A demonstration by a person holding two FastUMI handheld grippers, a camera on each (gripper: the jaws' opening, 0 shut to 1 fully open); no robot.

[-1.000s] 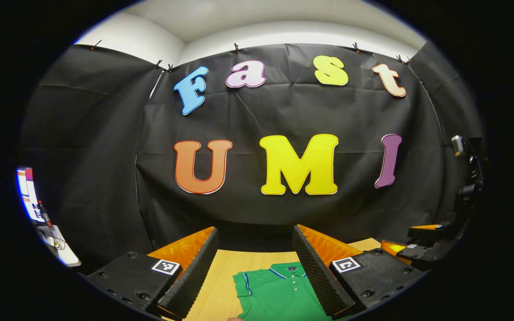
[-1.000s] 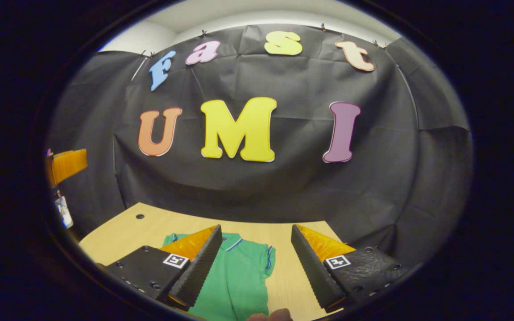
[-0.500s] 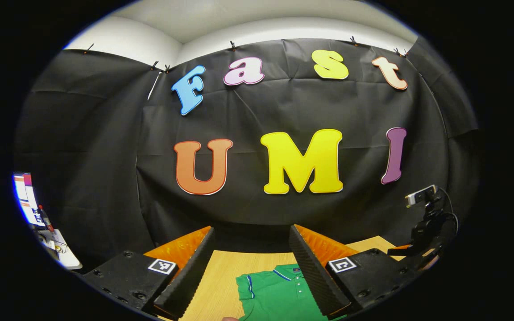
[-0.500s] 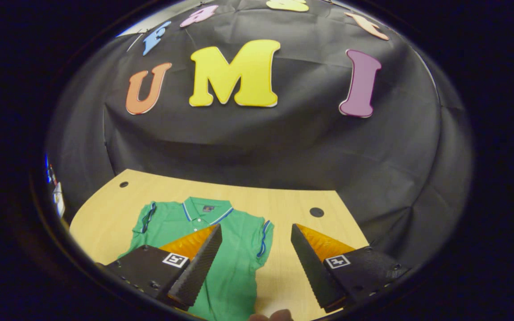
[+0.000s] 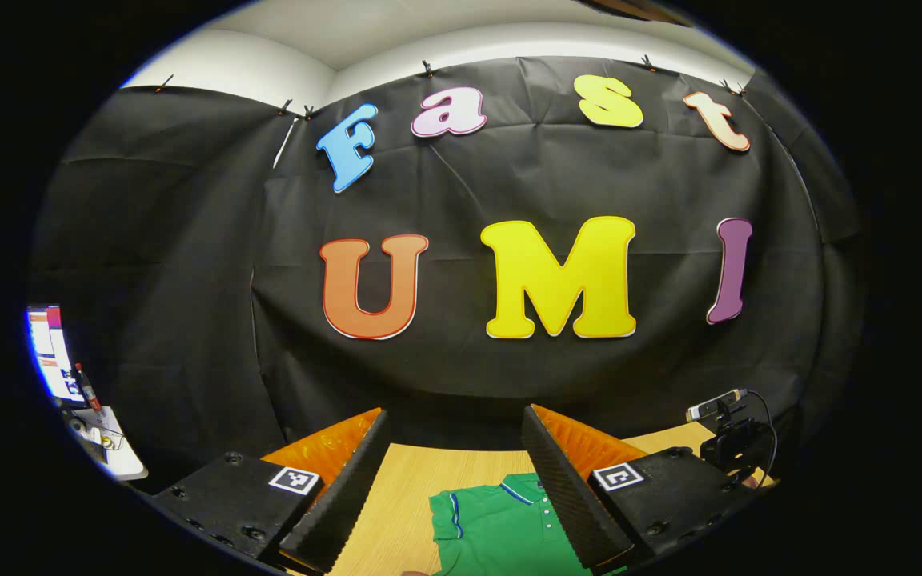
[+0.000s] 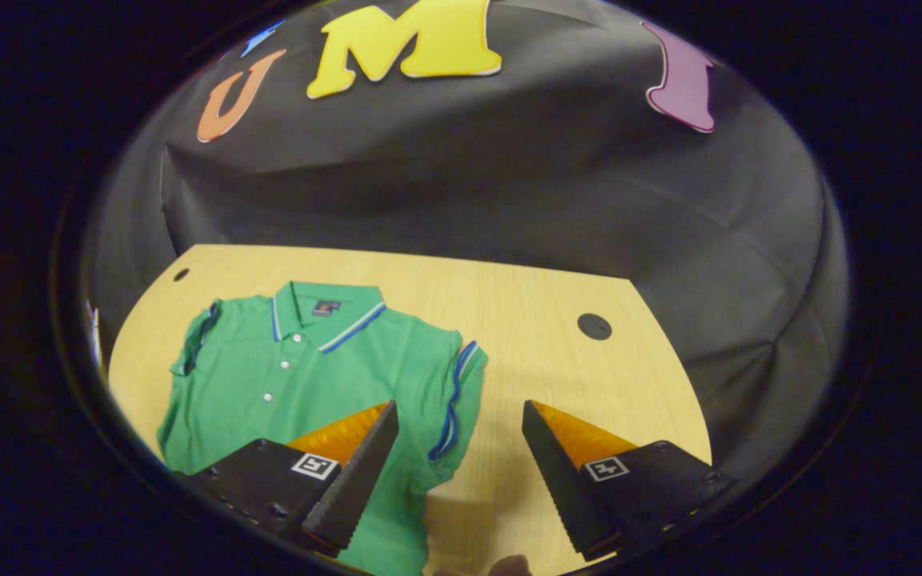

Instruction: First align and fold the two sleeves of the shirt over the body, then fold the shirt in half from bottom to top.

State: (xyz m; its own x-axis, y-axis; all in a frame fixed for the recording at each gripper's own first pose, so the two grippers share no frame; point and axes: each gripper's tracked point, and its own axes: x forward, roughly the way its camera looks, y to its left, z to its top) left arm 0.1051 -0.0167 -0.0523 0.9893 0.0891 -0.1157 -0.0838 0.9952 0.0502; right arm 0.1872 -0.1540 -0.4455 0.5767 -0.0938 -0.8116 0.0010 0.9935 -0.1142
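Shirt (image 6: 301, 368) is seen spread flat, collar away, on the table (image 6: 541, 320), while the right gripper (image 6: 458, 472) and left gripper (image 5: 454, 480) are held wide apart above it, apparently readied for its sleeves.

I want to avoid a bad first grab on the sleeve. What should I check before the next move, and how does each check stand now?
1. Shirt lies flat, collar away from the grippers: ok.
2. Right gripper open and holding nothing: ok.
3. Left gripper open and holding nothing: ok.
4. Right-hand sleeve with its blue trim visible and free to grab: ok.
5. Sleeves folded over the body: not ok, both lie at the shirt's sides.
6. Shirt's bottom hem straight: cannot tell, it is hidden behind the fingers.
7. Table bare beside that sleeve: ok.
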